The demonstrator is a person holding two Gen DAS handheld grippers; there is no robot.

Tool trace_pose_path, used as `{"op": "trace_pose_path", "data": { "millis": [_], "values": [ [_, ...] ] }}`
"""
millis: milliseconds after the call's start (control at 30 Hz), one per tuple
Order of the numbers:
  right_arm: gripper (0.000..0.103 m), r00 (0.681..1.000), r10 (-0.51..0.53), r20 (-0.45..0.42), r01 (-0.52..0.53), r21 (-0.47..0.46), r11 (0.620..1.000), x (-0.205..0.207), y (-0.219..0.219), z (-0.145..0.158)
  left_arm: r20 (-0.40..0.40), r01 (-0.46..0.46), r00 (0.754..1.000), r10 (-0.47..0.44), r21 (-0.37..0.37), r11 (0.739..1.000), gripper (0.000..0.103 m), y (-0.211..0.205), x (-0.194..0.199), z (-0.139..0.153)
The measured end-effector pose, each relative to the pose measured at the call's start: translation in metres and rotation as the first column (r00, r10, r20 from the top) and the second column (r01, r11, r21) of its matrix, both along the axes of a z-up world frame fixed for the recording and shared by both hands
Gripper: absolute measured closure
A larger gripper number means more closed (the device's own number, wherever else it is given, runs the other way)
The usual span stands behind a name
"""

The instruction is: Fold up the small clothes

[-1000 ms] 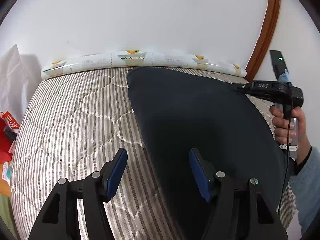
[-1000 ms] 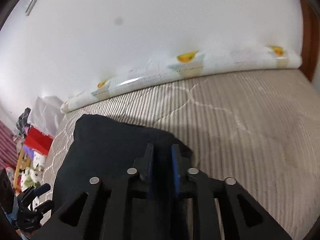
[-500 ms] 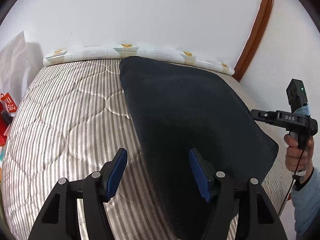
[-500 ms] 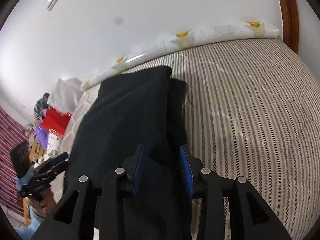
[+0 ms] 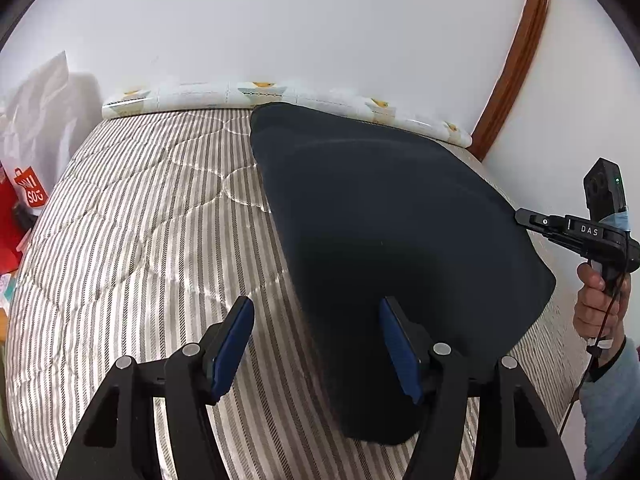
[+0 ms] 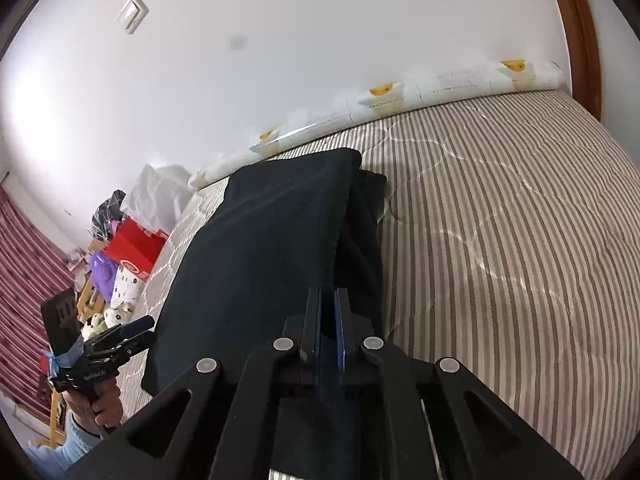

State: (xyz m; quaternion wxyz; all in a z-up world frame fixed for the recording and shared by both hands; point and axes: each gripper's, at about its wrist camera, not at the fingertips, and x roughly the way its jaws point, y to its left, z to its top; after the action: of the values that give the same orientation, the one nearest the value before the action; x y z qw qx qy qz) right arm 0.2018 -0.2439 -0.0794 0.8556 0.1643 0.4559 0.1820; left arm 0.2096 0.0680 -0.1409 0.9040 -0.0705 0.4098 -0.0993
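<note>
In the left wrist view, the dark garment lay spread over the striped mattress, its far end reaching almost to the patterned roll at the wall. The left hand-held gripper stood wide open over the garment's near left edge, holding nothing, one blue pad above bare mattress and the other over the cloth. The right hand-held gripper touched the garment's right edge. In the right wrist view, the right hand-held gripper was nearly closed, its blue pads pinching a fold at the near end of the dark garment, which ran away across the striped mattress toward the patterned roll. The left hand-held gripper sat at the garment's left edge, open.
</note>
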Motion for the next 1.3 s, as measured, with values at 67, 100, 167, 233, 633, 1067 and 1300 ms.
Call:
{"op": "trace_pose_path", "data": {
  "millis": [67, 100, 167, 233, 633, 1067, 1300],
  "values": [
    [0.086, 1.000, -0.001, -0.020, 0.001, 0.022, 1.000, -0.005, -0.003, -0.002, 0.005, 0.002, 1.000, -0.002, 0.006, 1.000, 0.041, -0.001, -0.005, 0.001],
    [0.075, 1.000, -0.008, -0.025, 0.009, 0.032, 0.999, -0.008, -0.007, -0.004, 0.007, 0.003, 1.000, -0.003, 0.005, 1.000, 0.041, -0.001, -0.006, 0.001],
    [0.062, 0.999, -0.035, -0.026, 0.036, 0.056, 0.998, -0.014, -0.012, -0.007, 0.007, 0.007, 1.000, -0.007, -0.004, 1.000, 0.041, -0.001, -0.010, 0.001],
    [0.062, 0.999, -0.038, -0.033, 0.040, 0.072, 0.997, -0.017, -0.013, -0.012, 0.005, 0.009, 1.000, -0.009, -0.007, 1.000, 0.041, -0.003, -0.012, 0.000],
    [0.100, 0.999, -0.050, 0.020, 0.050, 0.010, 0.999, -0.038, -0.014, -0.007, 0.026, -0.003, 1.000, 0.002, 0.060, 0.998, 0.041, -0.015, -0.024, 0.005],
    [0.096, 0.989, -0.064, 0.132, 0.101, -0.293, 0.951, -0.101, 0.010, 0.017, 0.007, 0.013, 1.000, -0.013, 0.075, 0.997, 0.041, -0.019, -0.046, 0.004],
    [0.066, 0.996, -0.011, 0.092, 0.047, -0.404, 0.914, -0.141, 0.009, 0.004, -0.045, 0.097, 0.995, -0.092, 0.107, 0.990, 0.041, -0.021, -0.074, -0.011]
  ]
}}
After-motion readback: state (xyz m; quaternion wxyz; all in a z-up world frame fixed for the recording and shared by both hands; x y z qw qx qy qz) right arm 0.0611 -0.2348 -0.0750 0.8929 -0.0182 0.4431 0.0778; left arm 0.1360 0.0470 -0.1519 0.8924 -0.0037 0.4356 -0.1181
